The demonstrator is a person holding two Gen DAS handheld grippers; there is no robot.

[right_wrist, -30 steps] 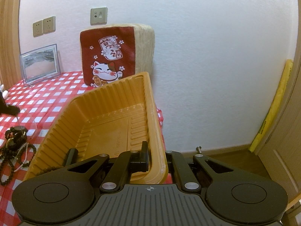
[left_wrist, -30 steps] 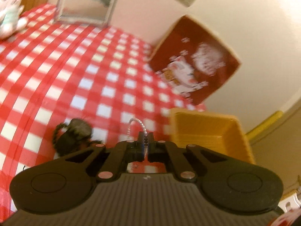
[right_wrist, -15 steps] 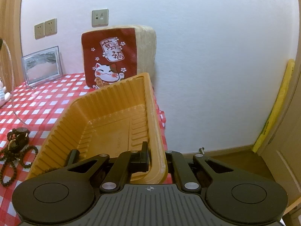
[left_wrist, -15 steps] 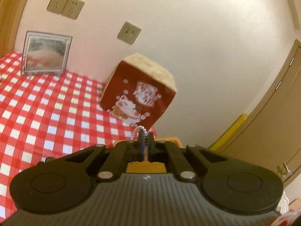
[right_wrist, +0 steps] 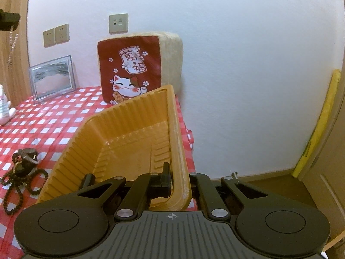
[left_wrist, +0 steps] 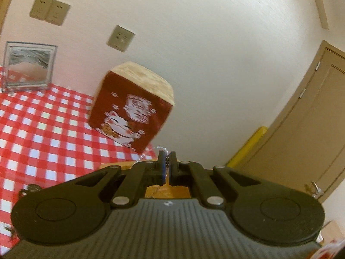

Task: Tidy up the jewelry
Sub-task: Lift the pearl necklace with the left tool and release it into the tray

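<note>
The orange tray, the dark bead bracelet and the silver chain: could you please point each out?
orange tray (right_wrist: pixel 129 138): right wrist view, ribbed inner wall.
dark bead bracelet (right_wrist: pixel 19 185): right wrist view, looped strand on the cloth.
silver chain (right_wrist: pixel 11 47): right wrist view, hanging length.

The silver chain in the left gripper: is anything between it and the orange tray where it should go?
Nothing visible blocks it. The silver chain hangs from the left gripper, high at the left. The orange tray is empty, held at its rim by the right gripper. The dark beads lie beside the tray.
</note>
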